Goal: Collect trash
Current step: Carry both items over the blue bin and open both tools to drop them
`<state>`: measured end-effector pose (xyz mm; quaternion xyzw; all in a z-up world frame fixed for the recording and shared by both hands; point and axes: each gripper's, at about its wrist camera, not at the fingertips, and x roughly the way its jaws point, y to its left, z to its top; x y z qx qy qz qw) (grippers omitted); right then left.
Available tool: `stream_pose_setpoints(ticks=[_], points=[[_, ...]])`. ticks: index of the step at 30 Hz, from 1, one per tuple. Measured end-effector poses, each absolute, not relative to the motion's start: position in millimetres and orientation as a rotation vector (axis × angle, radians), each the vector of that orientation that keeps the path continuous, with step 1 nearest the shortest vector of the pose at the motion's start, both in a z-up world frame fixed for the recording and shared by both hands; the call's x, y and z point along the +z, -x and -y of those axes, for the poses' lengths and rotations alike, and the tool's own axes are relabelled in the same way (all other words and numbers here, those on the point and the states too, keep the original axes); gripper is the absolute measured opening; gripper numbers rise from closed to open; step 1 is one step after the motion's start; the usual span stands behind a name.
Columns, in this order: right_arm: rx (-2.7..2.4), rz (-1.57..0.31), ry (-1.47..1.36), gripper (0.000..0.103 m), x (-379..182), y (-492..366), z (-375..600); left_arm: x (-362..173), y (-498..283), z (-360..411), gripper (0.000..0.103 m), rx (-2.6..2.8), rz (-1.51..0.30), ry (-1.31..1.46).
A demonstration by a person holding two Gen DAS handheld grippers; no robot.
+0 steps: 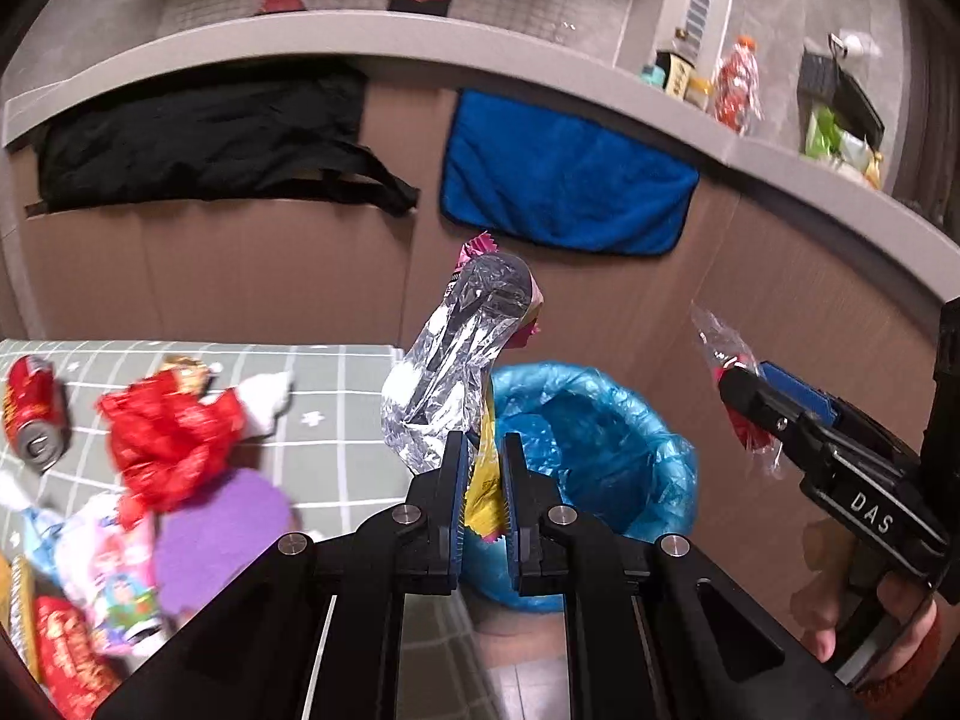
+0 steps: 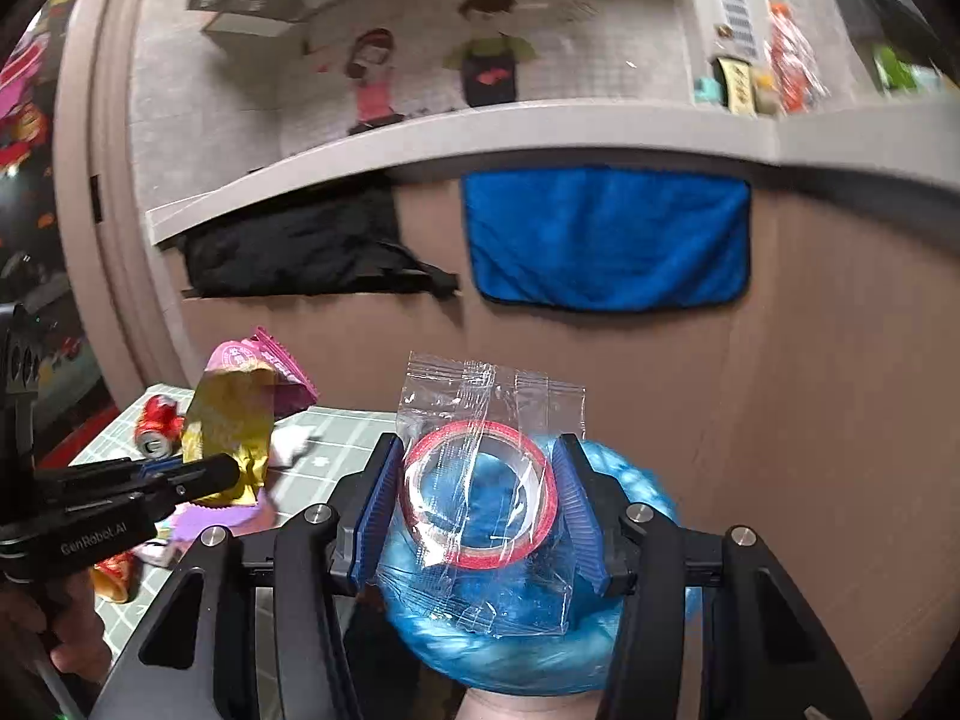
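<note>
My left gripper (image 1: pixel 485 480) is shut on a foil snack wrapper (image 1: pixel 462 354), silver inside with pink and yellow print; it stands up from the jaws, just left of the bin. In the right wrist view the same wrapper (image 2: pixel 231 414) shows gold and pink in the left gripper (image 2: pixel 231 471). My right gripper (image 2: pixel 480 492) is shut on a clear plastic bag holding a red tape roll (image 2: pixel 480 492), right above the bin (image 2: pixel 636 486). The bin (image 1: pixel 600 438) is lined with a blue plastic bag. In the left wrist view the right gripper (image 1: pixel 741 405) holds the clear bag (image 1: pixel 720 348) to the bin's right.
A green checked mat (image 1: pixel 336 384) on the left carries a red can (image 1: pixel 33 414), a crumpled red wrapper (image 1: pixel 171 438), a purple piece (image 1: pixel 222 534) and other packets. A brown panel behind bears a blue towel (image 1: pixel 564 180) and black cloth (image 1: pixel 204 132). A hand (image 1: pixel 888 618) grips the right handle.
</note>
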<state>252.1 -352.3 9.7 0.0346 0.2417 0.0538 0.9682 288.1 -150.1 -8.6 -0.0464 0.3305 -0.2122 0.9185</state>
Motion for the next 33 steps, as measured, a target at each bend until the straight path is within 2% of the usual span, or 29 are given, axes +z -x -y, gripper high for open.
stream_pose_setpoints(ticks=[11, 28, 29, 30, 32, 33], points=[[0.074, -0.578, -0.117, 0.048, -32.7, -290.3, 380.2, -44.3, -328.9, 189.0, 0.011, -0.445, -0.755, 0.066], [0.058, -0.623, -0.163, 0.049, -60.1, -316.7, 403.4, -69.1, -355.6, 213.5, 0.013, -0.507, -0.825, 0.089], [0.058, -0.626, -0.166, 0.049, -61.2, -318.2, 404.0, -69.2, -357.0, 214.5, 0.020, -0.519, -0.828, 0.090], [0.062, -0.631, -0.171, 0.050, -63.1, -320.0, 404.6, -69.2, -358.5, 215.0, 0.033, -0.523, -0.830, 0.092], [0.080, -0.644, -0.180, 0.055, -67.8, -323.7, 406.1, -68.8, -360.8, 213.2, 0.044, -0.515, -0.830, 0.113], [0.083, -0.647, -0.178, 0.062, -68.9, -324.4, 405.7, -68.6, -361.3, 212.2, 0.044, -0.514, -0.831, 0.121]])
